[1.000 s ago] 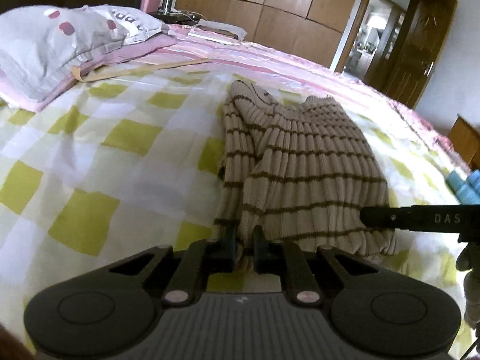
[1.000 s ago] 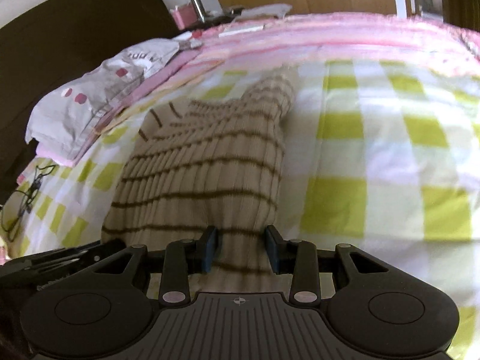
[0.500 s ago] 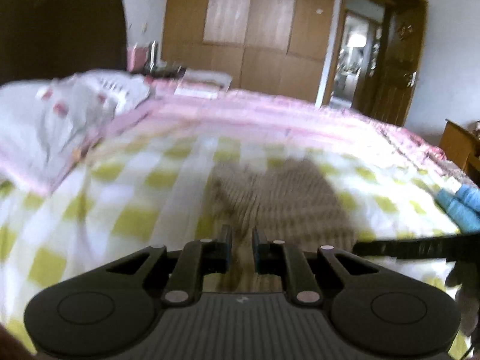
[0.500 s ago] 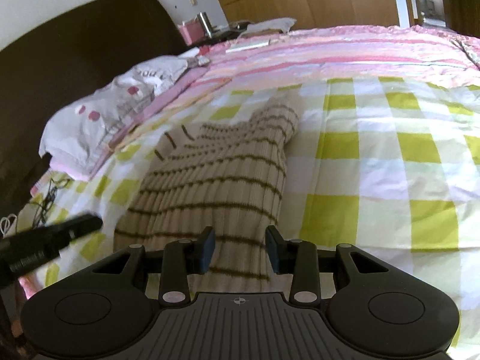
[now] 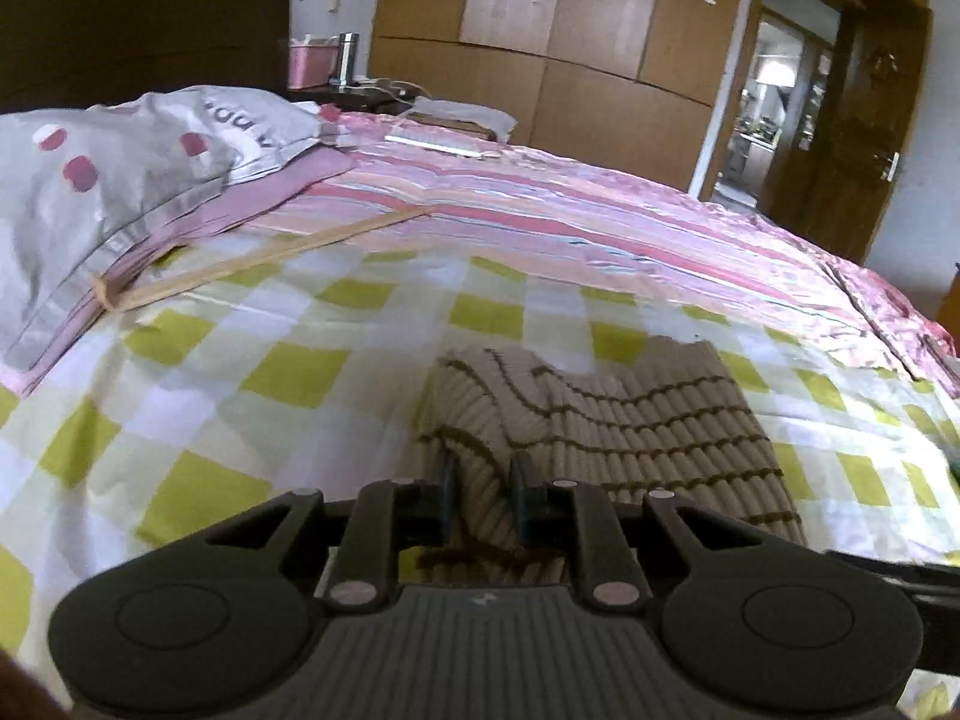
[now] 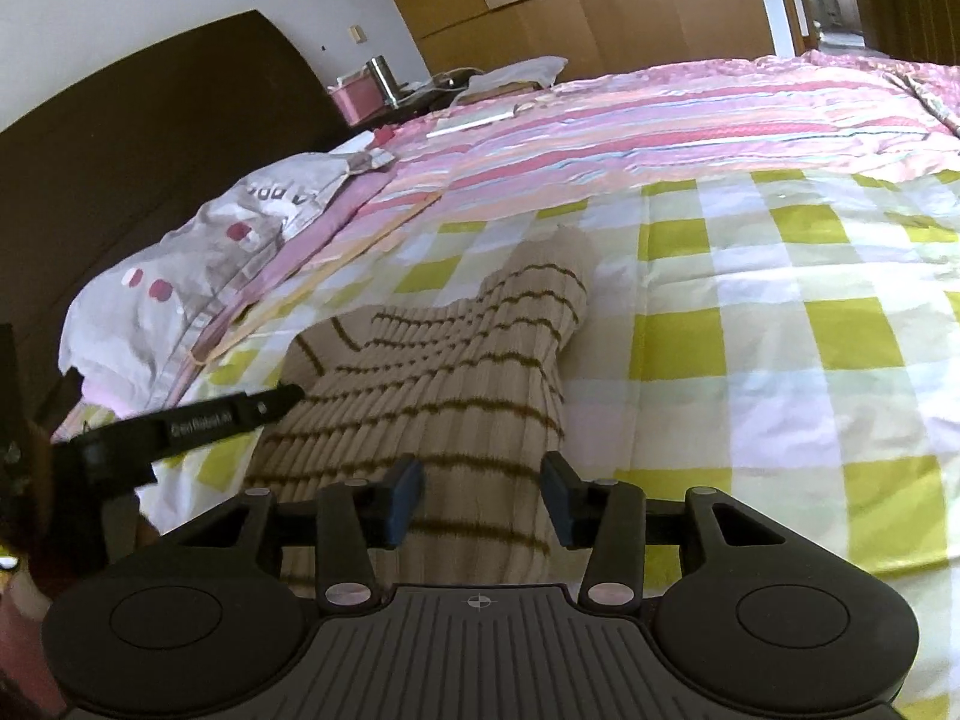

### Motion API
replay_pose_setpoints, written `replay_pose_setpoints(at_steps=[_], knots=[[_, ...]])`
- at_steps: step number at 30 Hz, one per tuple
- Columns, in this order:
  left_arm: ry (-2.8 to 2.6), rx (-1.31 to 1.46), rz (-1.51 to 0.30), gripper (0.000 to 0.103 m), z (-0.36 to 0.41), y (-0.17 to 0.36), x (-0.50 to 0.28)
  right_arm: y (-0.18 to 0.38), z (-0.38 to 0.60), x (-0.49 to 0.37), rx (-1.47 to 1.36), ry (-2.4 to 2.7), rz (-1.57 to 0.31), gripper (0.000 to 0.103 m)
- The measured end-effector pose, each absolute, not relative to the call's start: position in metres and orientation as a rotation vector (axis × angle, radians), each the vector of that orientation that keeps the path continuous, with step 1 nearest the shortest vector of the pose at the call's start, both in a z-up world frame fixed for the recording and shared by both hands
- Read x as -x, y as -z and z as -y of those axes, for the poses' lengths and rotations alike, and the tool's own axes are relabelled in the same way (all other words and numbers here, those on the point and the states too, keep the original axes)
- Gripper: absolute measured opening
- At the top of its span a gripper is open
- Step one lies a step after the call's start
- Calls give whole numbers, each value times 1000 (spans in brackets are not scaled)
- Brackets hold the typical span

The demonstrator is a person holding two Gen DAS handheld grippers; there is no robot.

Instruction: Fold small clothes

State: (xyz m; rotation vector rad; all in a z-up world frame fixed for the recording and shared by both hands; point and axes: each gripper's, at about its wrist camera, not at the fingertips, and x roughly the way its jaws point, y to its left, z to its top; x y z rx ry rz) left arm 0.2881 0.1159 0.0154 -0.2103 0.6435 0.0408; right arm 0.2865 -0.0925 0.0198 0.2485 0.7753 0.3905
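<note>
Jaws: left gripper [image 5: 483, 495] opening, sweater [image 5: 606, 438] fold between pads; right gripper [image 6: 483, 501] opening wide, pads clear | sweater partly folded on bed [image 6: 780, 312], likely more folds left

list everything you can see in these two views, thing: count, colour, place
sweater: one, beige ribbed with brown stripes, lying on the checked sheet, partly folded
checked sheet: one, yellow-green and white, nearer part of the bed
striped quilt: one, pink, far part of the bed
pillow: one, grey with pink spots, head of the bed
headboard: one, dark brown, behind the pillow
pink box: one, on the bedside stand
metal cup: one, silver, beside the pink box
wardrobe: one, brown wood, far wall
door: one, dark wood, standing open
left tool: black, jaws opening, sweater fold between them
right tool: black, jaws opening, over the sweater
</note>
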Motion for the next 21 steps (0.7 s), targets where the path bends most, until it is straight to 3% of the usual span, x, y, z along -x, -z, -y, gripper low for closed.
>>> replay_pose_setpoints(at_steps=[2,7,9,14,21], knots=[[-40,209,-654,19,-118,-15,-292,-21,90,-290,-249,-391,-771,44],[-87,235,-661,18,-139,-9,-284,-23,92,-293,-242,-384,-762,44],[-134,217,-652,9,-144,-8,-272,-22,94,-294,-252,-377,-760,44],[-164,287,-735,9,-164,13,-270,-9,86,-303,-269,-369,-785,49],[-129,302,-568,11,-162,-32,-242,-11,87,-302,-271,-369,-780,50]])
